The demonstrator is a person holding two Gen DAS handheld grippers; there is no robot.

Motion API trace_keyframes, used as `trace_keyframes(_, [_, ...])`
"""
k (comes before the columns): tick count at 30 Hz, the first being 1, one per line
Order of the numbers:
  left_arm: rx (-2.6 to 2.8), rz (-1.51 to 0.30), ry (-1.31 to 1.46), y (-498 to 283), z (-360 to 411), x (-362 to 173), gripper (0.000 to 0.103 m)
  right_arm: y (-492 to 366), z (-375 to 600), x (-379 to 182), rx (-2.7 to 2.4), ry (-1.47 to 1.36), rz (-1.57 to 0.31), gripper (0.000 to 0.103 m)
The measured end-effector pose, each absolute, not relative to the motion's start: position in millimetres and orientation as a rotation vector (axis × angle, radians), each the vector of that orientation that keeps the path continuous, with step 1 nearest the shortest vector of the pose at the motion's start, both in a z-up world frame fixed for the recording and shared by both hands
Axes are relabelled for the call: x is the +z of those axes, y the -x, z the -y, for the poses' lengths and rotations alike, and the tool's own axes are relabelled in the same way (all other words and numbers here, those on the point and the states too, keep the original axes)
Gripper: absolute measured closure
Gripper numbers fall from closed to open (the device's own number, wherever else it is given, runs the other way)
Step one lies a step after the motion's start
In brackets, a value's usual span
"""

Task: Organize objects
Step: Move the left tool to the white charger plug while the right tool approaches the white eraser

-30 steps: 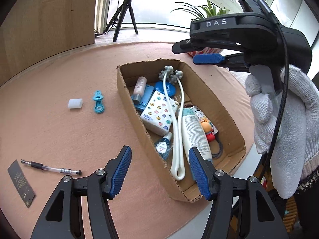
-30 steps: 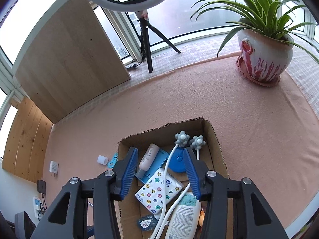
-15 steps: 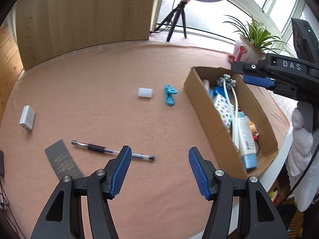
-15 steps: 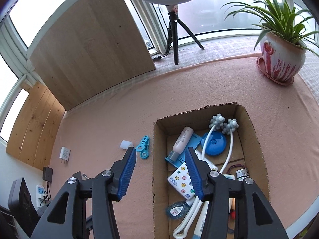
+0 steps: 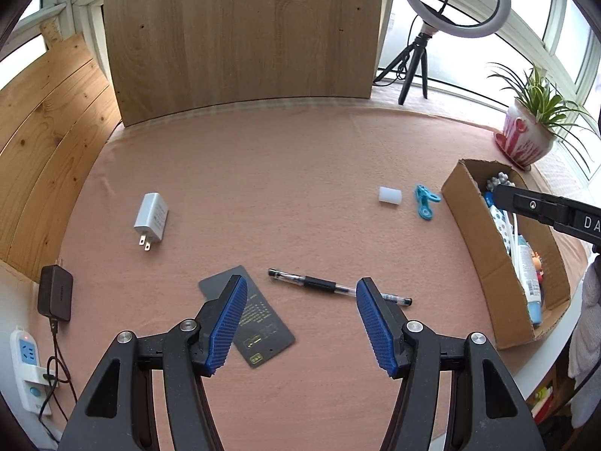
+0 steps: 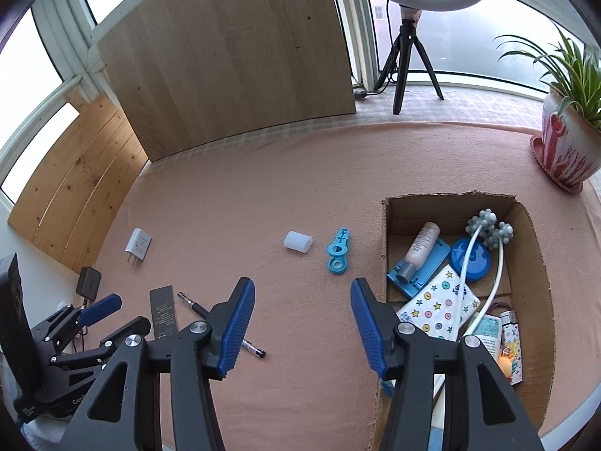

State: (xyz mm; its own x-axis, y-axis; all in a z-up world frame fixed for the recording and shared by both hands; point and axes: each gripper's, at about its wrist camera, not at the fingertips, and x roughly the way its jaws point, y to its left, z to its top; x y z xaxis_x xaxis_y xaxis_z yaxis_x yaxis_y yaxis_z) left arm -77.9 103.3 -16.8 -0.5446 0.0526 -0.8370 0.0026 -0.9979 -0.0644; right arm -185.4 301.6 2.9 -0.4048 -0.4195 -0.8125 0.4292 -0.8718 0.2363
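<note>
My left gripper (image 5: pixel 300 323) is open and empty above the pink table, just short of a black-and-clear pen (image 5: pixel 338 287) and a dark card (image 5: pixel 251 315). A white charger plug (image 5: pixel 151 216), a white cap (image 5: pixel 389 195) and a blue clip (image 5: pixel 425 206) lie farther off. A cardboard box (image 5: pixel 484 225) holding several items stands at the right. My right gripper (image 6: pixel 302 323) is open and empty, left of the box (image 6: pixel 533 233), above the table near the pen (image 6: pixel 221 329). The clip (image 6: pixel 338 255) and cap (image 6: pixel 297 241) lie ahead of it.
A potted plant (image 6: pixel 567 139) stands at the far right. A ring light on a tripod (image 5: pixel 420 52) and a wooden board (image 5: pixel 240 34) stand at the back. A black adapter (image 5: pixel 55 293) and a power strip (image 5: pixel 28 368) sit at the left edge.
My left gripper swung left, away from over the box, and now faces the pen and card. My right gripper moved back and left off the box. Both stayed open.
</note>
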Motion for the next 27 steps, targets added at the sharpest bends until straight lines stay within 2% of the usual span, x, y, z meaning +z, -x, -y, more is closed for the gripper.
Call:
trace_keyframes(10, [2.791, 0.184, 1.558, 79, -38, -28, 0.039, 193, -294, -5, -2.303, -1.320, 0.040, 0.054])
trace_keyframes(22, [2.817, 0.390, 1.662, 112, 59, -51, 0.039, 240, -273, -35, -2.144, -1.508, 0.190, 0.053])
trace_keyframes(27, [2.806, 0.357, 1.697, 135, 70, -61, 0.038, 259, -258, -47, -2.110, -1.564, 0.197, 0.053])
